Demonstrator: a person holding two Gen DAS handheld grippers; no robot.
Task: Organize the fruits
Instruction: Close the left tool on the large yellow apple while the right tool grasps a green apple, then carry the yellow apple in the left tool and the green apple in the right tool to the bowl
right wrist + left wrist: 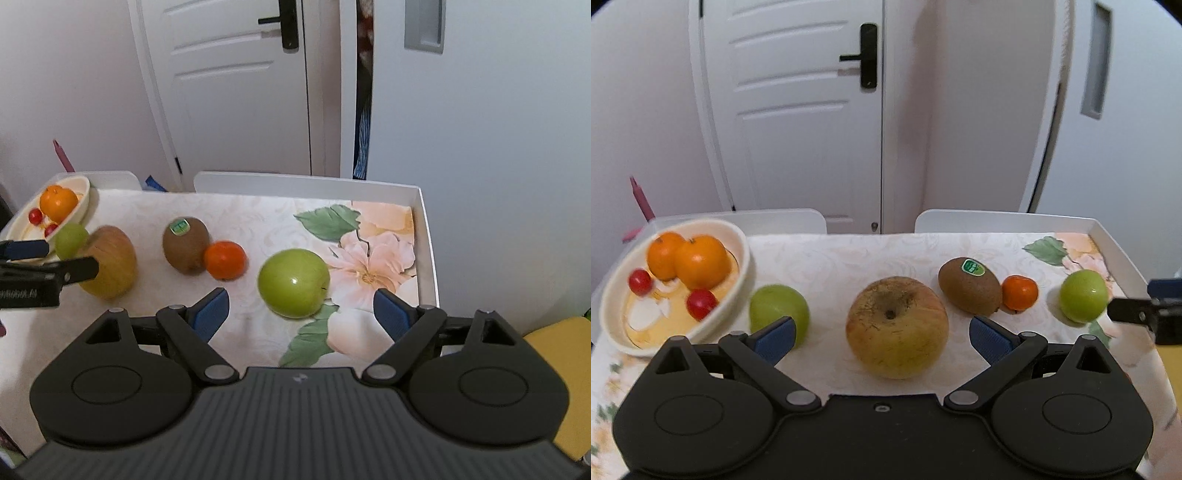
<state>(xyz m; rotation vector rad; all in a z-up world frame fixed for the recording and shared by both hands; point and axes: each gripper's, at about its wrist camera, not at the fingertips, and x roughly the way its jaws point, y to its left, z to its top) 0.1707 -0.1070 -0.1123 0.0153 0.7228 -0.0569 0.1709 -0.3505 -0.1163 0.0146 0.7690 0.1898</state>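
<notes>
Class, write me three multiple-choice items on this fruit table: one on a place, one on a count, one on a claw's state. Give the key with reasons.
1. Where does the kiwi lie?
A. in the bowl
B. on the cloth, touching the small orange
C. between the right claw's fingers

2. How many red cherry tomatoes are in the bowl?
A. two
B. none
C. five

3. The left claw is:
A. shut on a fruit
B. open, around the large apple
C. out of view

Key: 1 B, it rests against the small orange; 2 A, two show beside the oranges; 3 B, its fingers stand apart either side of the large apple.
</notes>
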